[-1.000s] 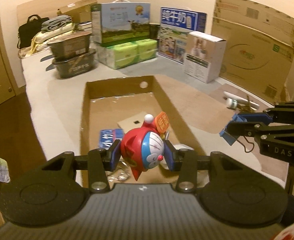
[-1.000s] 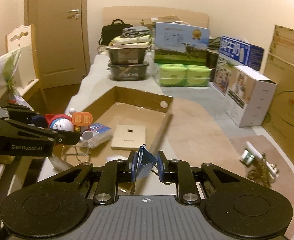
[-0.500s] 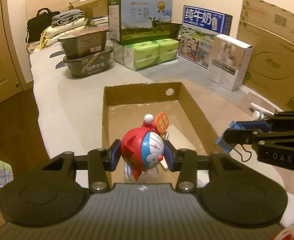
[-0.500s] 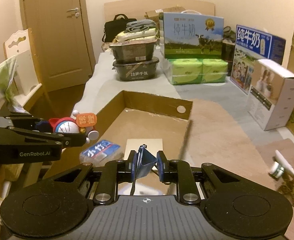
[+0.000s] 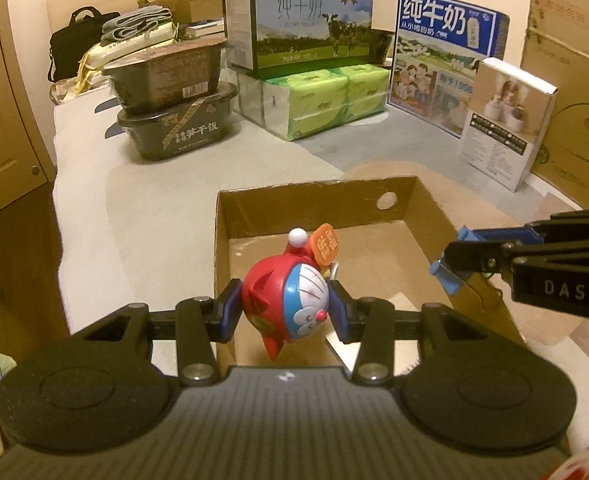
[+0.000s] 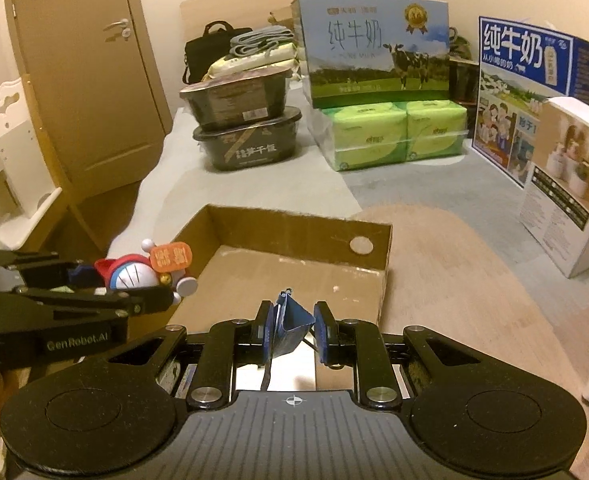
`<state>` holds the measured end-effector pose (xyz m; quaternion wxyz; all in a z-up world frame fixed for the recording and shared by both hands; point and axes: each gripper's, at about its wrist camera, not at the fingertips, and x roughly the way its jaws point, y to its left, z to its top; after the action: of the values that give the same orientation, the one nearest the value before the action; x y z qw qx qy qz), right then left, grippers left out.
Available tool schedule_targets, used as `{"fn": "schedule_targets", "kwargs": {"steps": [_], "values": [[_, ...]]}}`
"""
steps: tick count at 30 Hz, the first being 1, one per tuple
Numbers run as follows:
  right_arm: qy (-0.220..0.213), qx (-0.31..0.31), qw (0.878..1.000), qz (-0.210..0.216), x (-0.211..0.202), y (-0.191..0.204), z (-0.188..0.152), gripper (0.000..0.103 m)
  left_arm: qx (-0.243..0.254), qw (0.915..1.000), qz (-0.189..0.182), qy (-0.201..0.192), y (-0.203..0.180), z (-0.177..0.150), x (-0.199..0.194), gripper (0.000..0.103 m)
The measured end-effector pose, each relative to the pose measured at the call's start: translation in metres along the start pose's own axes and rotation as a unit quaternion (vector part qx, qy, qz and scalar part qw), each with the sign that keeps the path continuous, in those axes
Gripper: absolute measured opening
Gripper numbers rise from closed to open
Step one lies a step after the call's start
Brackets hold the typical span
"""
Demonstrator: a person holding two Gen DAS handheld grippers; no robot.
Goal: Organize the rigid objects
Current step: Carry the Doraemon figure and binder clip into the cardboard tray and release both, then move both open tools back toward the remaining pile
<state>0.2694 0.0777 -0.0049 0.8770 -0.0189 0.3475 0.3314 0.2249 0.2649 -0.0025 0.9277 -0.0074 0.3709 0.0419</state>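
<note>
Both loads hang over the cardboard box (image 5: 318, 204): your left gripper (image 5: 285, 311) clamps the Doraemon toy (image 5: 290, 304), your right gripper (image 6: 293, 333) the blue binder clip (image 6: 290, 326).

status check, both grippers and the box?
Left gripper shut on Doraemon toy. Right gripper shut on blue binder clip. Both over cardboard box; nothing blocking.

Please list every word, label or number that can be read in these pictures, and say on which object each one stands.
"纯牛奶", "PURE MILK": green milk carton.
"纯牛奶": blue milk carton.
"DAS": right gripper.
"GenRobot.AI": left gripper.
Too blurred to read: orange sign on the Doraemon toy, black food tubs, white box, green tissue packs.
</note>
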Motion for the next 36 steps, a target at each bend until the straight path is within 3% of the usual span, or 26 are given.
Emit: {"fn": "schedule_targets", "kwargs": {"steps": [3, 6, 23, 24, 26, 27, 28, 36], "values": [[0.0, 0.006, 1.0, -0.003, 0.013, -0.005, 0.006, 0.021, -0.006, 1.0, 0.0, -0.002, 0.003, 0.004, 0.012, 0.042], [0.003, 0.013, 1.0, -0.004, 0.022, -0.01, 0.009, 0.021, -0.012, 0.9998, 0.007, -0.013, 0.005, 0.009, 0.015, 0.06], [-0.016, 0.028, 0.999, 0.0, 0.032, -0.018, 0.02, 0.021, -0.016, 0.9997, 0.007, -0.019, 0.009, 0.002, 0.0, 0.06], [-0.023, 0.03, 0.999, 0.006, 0.031, -0.019, 0.021, 0.023, -0.017, 0.9996, 0.008, -0.019, 0.009, 0.001, -0.001, 0.062], [-0.026, 0.034, 0.999, 0.003, 0.029, -0.021, 0.024, 0.041, -0.016, 0.9996, 0.01, -0.023, 0.008, -0.001, -0.006, 0.067], [-0.032, 0.039, 0.999, 0.003, 0.026, -0.022, 0.024, 0.055, -0.014, 0.9995, 0.012, -0.024, 0.007, -0.002, -0.009, 0.069], [-0.04, 0.042, 0.998, 0.004, 0.022, -0.023, 0.024, 0.061, -0.012, 0.9995, 0.013, -0.025, 0.005, -0.004, -0.012, 0.07], [-0.048, 0.059, 0.997, -0.026, -0.03, -0.032, 0.003, 0.061, -0.02, 0.9993, 0.013, -0.027, -0.007, -0.019, -0.044, 0.078]]}}
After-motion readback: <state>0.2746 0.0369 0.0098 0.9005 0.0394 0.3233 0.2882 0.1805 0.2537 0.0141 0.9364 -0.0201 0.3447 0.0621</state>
